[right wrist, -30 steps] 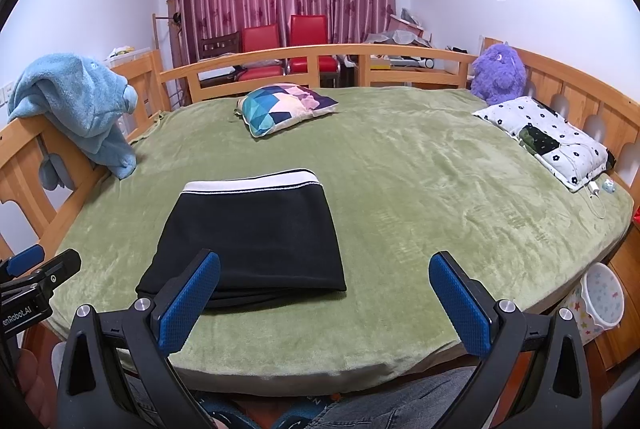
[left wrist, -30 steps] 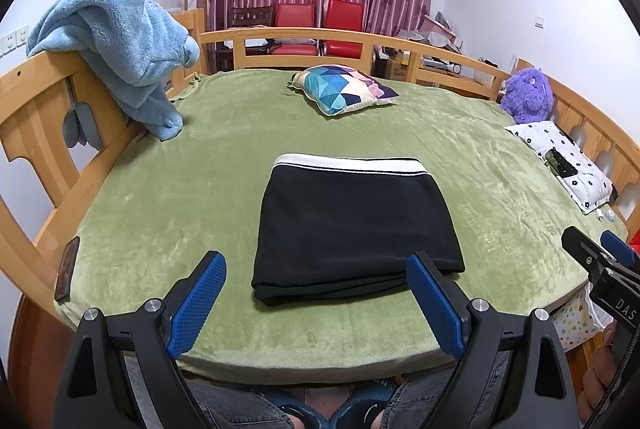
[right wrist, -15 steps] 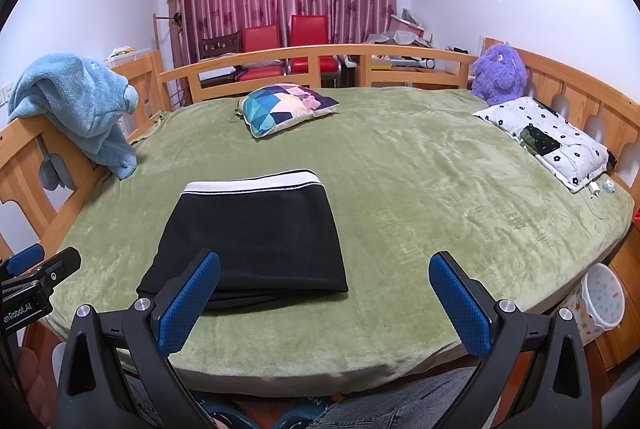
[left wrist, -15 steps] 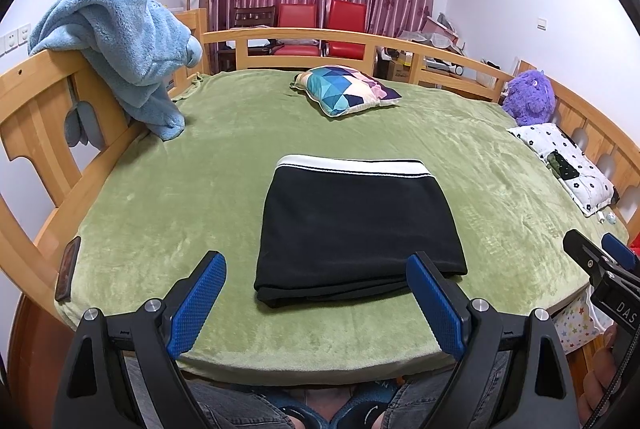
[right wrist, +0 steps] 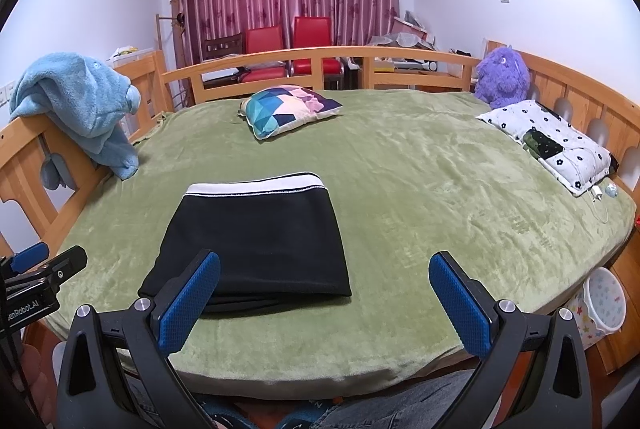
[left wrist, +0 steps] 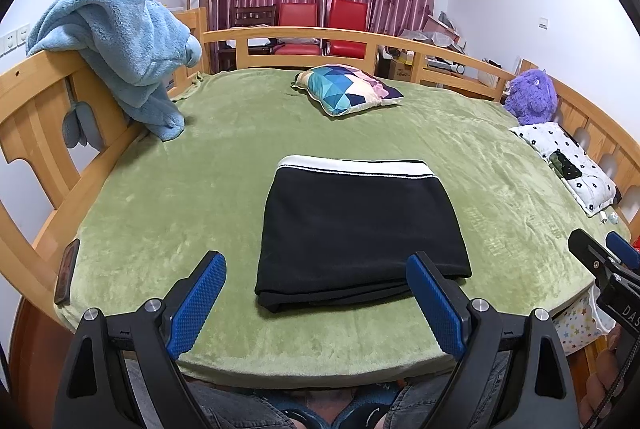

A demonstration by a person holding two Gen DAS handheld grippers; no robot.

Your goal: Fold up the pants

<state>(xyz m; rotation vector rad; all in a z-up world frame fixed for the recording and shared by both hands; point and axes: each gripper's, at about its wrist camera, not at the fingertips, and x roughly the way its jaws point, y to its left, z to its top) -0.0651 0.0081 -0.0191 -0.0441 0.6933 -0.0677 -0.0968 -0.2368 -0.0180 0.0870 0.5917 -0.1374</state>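
Note:
Black pants (left wrist: 360, 229) with a white waistband lie folded into a flat rectangle on the green bed cover (left wrist: 200, 181), waistband at the far side. They also show in the right wrist view (right wrist: 256, 241). My left gripper (left wrist: 316, 293) is open and empty, held back at the bed's near edge in front of the pants. My right gripper (right wrist: 324, 293) is open and empty, at the near edge a little right of the pants. Each gripper shows at the side of the other's view.
A colourful pillow (left wrist: 348, 89) lies at the far middle. A blue blanket (left wrist: 120, 45) hangs over the left wooden rail. A purple plush toy (left wrist: 532, 97) and a dotted pillow (left wrist: 568, 161) sit at the right. A phone (left wrist: 66, 271) rests on the left rail.
Both grippers have drawn back slightly and stay open. The pants have not moved.

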